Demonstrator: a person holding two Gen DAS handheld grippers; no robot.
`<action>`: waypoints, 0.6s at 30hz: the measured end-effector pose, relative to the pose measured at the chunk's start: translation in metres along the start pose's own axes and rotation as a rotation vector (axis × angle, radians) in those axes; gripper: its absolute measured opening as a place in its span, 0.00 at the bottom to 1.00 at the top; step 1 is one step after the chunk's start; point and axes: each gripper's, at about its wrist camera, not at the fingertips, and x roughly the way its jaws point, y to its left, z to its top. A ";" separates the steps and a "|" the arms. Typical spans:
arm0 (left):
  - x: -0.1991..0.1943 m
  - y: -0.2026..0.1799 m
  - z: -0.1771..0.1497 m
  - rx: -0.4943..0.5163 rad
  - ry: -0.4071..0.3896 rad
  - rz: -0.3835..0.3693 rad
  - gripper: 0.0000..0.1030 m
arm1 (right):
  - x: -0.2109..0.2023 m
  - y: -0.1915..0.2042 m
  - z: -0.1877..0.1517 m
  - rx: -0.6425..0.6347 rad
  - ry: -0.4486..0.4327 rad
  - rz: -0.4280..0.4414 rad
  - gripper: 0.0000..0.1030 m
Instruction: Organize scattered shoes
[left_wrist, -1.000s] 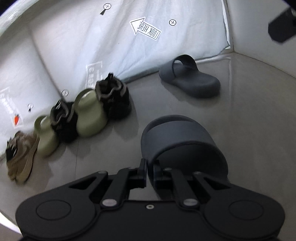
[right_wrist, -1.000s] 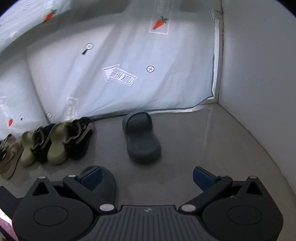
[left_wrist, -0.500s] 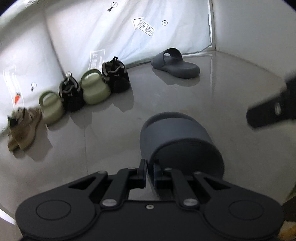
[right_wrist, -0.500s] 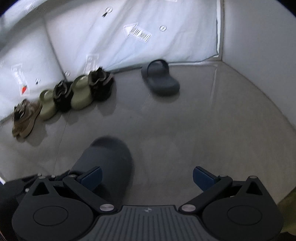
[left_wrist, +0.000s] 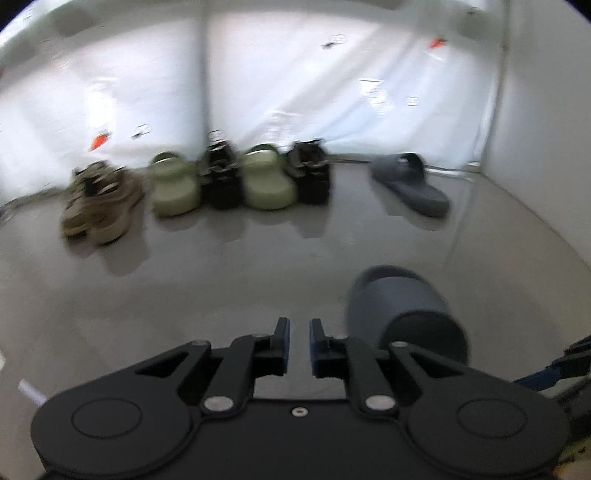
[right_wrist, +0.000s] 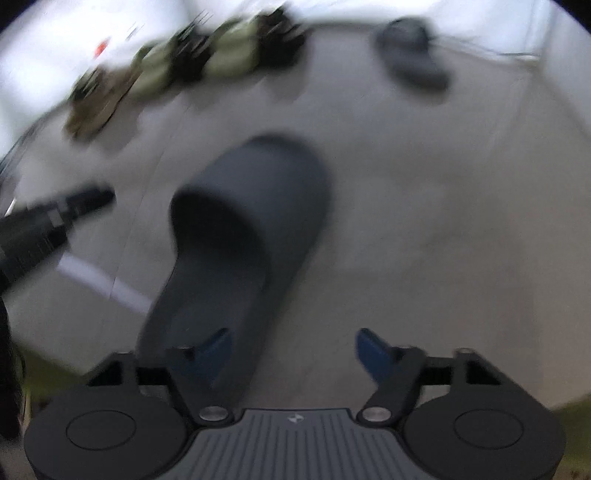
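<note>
A dark grey slide (left_wrist: 402, 310) (right_wrist: 255, 206) lies on the grey floor, toe toward the shoe row. My left gripper (left_wrist: 297, 343) stands shut and empty just left of its heel; it also shows as a dark arm (right_wrist: 74, 203). My right gripper (right_wrist: 291, 332) hangs over the slide's heel with its jaws closing. Its left finger (right_wrist: 214, 343) is over the footbed and the right one over bare floor, with the slide's right rim between them; the pads are not touching it. The matching slide (left_wrist: 410, 184) (right_wrist: 410, 66) lies at the back right.
Along the white sheeted back wall stand brown sneakers (left_wrist: 96, 199), an olive clog (left_wrist: 173, 188), a black shoe (left_wrist: 221, 177), another olive clog (left_wrist: 266, 181) and another black shoe (left_wrist: 310, 173). A plain wall (left_wrist: 546, 147) closes the right side. A white strip (right_wrist: 99, 280) lies on the floor.
The near slide no longer sits at my left gripper's fingertips; it now lies to that gripper's right. My right gripper has dropped over the slide's heel and its jaws have narrowed.
</note>
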 end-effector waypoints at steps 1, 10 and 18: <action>0.000 0.003 0.000 -0.017 0.009 0.020 0.10 | 0.003 0.004 -0.002 -0.085 0.007 -0.015 0.51; -0.019 0.017 -0.001 -0.137 0.017 0.176 0.10 | 0.018 0.042 -0.002 -0.525 0.051 0.150 0.17; -0.038 0.044 -0.002 -0.187 0.018 0.261 0.10 | 0.037 0.105 0.023 -0.714 -0.034 0.248 0.16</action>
